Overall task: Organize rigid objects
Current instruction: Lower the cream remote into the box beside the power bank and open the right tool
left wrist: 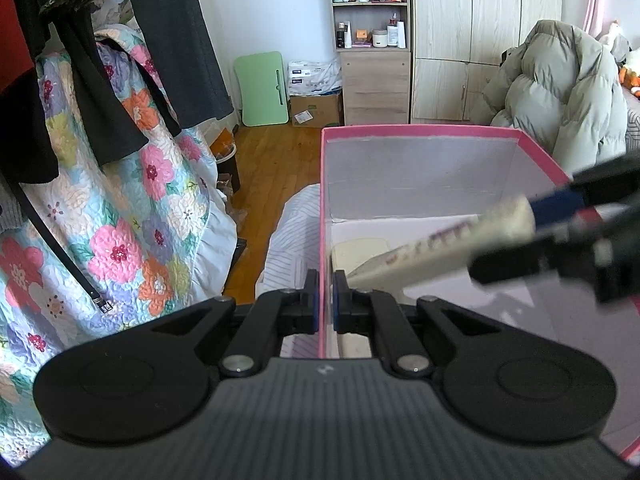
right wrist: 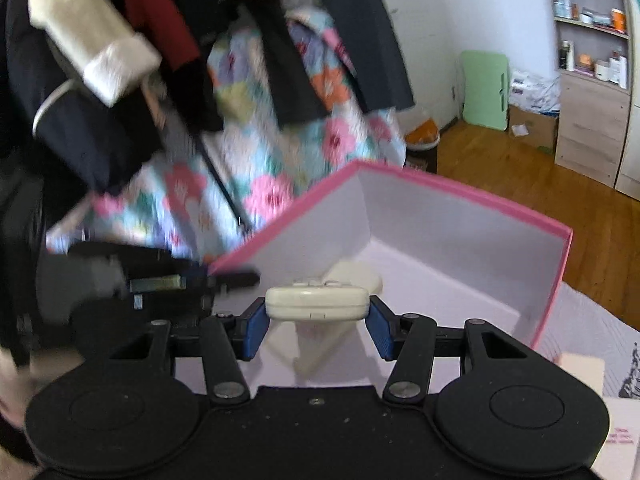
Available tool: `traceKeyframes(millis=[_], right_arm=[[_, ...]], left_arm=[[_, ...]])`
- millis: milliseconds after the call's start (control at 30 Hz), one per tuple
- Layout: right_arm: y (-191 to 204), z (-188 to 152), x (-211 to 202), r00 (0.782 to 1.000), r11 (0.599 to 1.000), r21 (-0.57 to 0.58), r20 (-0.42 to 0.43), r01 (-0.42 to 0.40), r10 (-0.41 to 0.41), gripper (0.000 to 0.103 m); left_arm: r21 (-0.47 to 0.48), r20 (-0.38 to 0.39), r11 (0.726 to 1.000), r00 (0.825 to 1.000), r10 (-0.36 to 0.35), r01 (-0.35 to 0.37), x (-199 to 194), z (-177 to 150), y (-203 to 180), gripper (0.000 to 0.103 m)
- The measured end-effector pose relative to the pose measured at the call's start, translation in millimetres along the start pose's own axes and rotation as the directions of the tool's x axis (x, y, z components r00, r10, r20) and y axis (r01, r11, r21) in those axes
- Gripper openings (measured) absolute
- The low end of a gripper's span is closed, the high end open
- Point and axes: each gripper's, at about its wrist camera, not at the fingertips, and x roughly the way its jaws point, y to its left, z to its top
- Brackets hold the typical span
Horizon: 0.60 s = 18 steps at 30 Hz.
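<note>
Over the pink box (right wrist: 460,204), right gripper (right wrist: 316,326) clamps a cream remote (right wrist: 316,302); left gripper (left wrist: 326,300) pinches the box wall; one cream item (left wrist: 360,254) already inside.

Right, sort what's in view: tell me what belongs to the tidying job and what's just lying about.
Part of the job:
- pink box, its wall pinched by the left gripper
- cream remote, held over the box by the right gripper
- cream item already in the box

Just lying about:
- floral quilt
- puffer jacket
- green board
- shelf bottles

Remote (right wrist: 317,302) over box (right wrist: 460,216), another object (right wrist: 356,274) inside beneath.
</note>
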Motion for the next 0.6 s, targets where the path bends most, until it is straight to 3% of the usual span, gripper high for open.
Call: traceKeyframes(millis=[100,267,433,600], right_arm=[[14.0,-8.5,7.3,0.997,0.992,-0.114,-0.044,0.059,-0.065,0.058],[26.5,-10.4,22.0,0.982,0.965,-0.21,-0.066,0.158,-0.175,0.058],[23.2,-7.8,22.3,0.978,0.966,-0.194,-0.083,0.173,-0.192,0.06],[22.7,-15.3,-8.1,0.977,0.961,-0.179,0.0,0.212,-0.215,0.063]], left_arm=[[-0.005,0.0,1.0,1.0,0.0,0.0,-0.1,0.4,-1.1,0.005],[0.005,-0.001,1.0,1.0,0.003,-0.003,-0.9,0.0,-2.4,0.005],[0.006,-0.001,1.0,1.0,0.005,-0.005,-1.5,-0.1,-2.7,0.005],[0.01,-0.002,1.0,1.0,0.005,-0.005,-1.6,0.0,-2.2,0.005]])
